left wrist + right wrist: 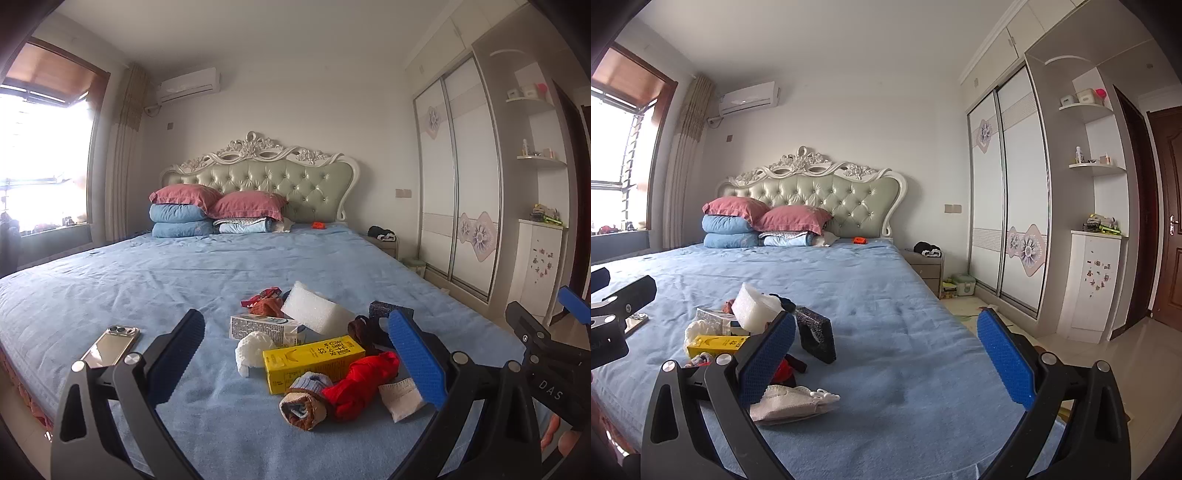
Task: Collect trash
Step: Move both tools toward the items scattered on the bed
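Blue ribbed pads line both pairs of tongs. The left gripper hangs above the near part of the bed with its fingers spread wide, pinching nothing. The right gripper is likewise spread wide and holds nothing; its left finger stands in front of the clutter, its right finger over the bed's right edge.

Trash lies in a loose pile on the blue sheet, near the foot and right of centre, framed between the left gripper's fingers. Noted in the pile:
- yellow carton, lying flat at the centre;
- white crumpled wad, touching the carton's left end;
- grey-white box, just behind the wad;
- white foam block, tilted, behind the box;
- red wrapper, at the far side;
- black foam frame, standing on edge at the right;
- red cloth and a rolled sock, nearest the camera;
- white face mask, flat at the near right.

A phone lies face down, well left of the pile. Pillows and folded quilts are stacked at the headboard, far side. A wardrobe stands along the right wall.
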Motion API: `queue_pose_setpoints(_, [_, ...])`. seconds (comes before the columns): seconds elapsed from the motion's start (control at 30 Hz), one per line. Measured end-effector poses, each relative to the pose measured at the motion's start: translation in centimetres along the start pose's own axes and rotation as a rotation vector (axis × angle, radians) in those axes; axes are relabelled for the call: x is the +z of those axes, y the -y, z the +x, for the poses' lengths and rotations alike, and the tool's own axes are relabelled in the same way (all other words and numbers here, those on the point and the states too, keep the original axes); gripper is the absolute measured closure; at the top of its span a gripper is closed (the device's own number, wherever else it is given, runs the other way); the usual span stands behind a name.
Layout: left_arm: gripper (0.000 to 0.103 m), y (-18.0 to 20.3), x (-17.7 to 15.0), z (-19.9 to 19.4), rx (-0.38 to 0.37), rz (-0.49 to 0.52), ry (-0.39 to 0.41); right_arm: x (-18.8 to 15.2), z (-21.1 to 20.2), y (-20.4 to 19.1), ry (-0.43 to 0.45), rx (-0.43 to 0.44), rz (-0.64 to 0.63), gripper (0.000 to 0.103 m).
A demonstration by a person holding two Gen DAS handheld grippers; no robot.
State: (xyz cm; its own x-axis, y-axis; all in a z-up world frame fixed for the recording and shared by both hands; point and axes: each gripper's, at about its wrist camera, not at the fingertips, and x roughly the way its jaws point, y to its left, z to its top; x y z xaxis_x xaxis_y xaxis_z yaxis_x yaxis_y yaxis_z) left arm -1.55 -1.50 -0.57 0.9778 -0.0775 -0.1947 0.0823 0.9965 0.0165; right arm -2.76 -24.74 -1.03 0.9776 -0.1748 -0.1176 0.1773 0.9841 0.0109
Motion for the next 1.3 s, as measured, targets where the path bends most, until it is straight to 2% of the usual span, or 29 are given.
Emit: queue_pose_setpoints(1.3, [0.004, -0.06, -0.60, 0.94, -0.020, -0.014, -0.029, -0.42, 0.71, -0.05, -0.030, 0.022, -0.013, 0.008])
